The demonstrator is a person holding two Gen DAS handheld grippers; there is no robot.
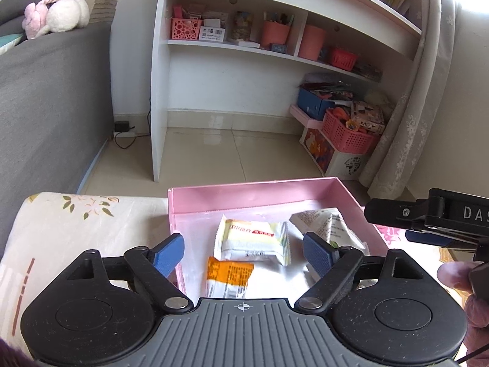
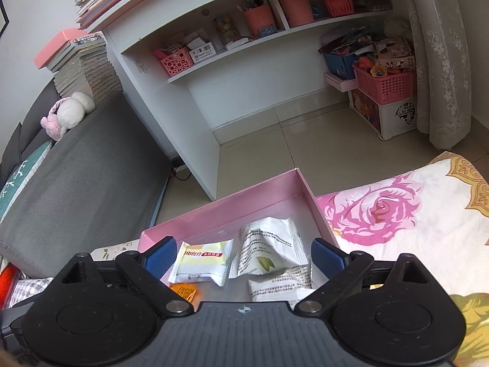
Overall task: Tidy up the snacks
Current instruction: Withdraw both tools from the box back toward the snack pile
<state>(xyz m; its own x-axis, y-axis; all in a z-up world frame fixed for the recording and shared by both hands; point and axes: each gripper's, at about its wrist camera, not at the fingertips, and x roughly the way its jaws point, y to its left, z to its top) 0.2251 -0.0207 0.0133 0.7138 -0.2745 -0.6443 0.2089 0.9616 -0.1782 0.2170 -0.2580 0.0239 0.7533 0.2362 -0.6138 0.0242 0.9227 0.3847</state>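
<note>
A shallow pink box (image 1: 253, 188) lies on a floral bedspread with several snack packets inside. My left gripper (image 1: 243, 244) hovers over it, open, its blue pads standing clear on either side of a yellow-and-white packet (image 1: 253, 241) and an orange packet (image 1: 229, 278). A white packet with green print (image 1: 327, 226) lies to the right. In the right wrist view my right gripper (image 2: 243, 244) is also open above the pink box (image 2: 226, 205). Below it lie the yellow-and-white packet (image 2: 203, 261), a white packet with a green leaf (image 2: 269, 250) and another white packet (image 2: 284, 284). Neither gripper holds anything.
The floral bedspread (image 2: 397, 214) spreads right of the box, a lighter floral cloth (image 1: 76, 229) left. A grey sofa (image 1: 45, 98) stands at the left, a white shelf unit (image 1: 244, 46) beyond on the tiled floor. Pink baskets (image 1: 348, 134) and a lace curtain (image 1: 409, 107) are at the far right.
</note>
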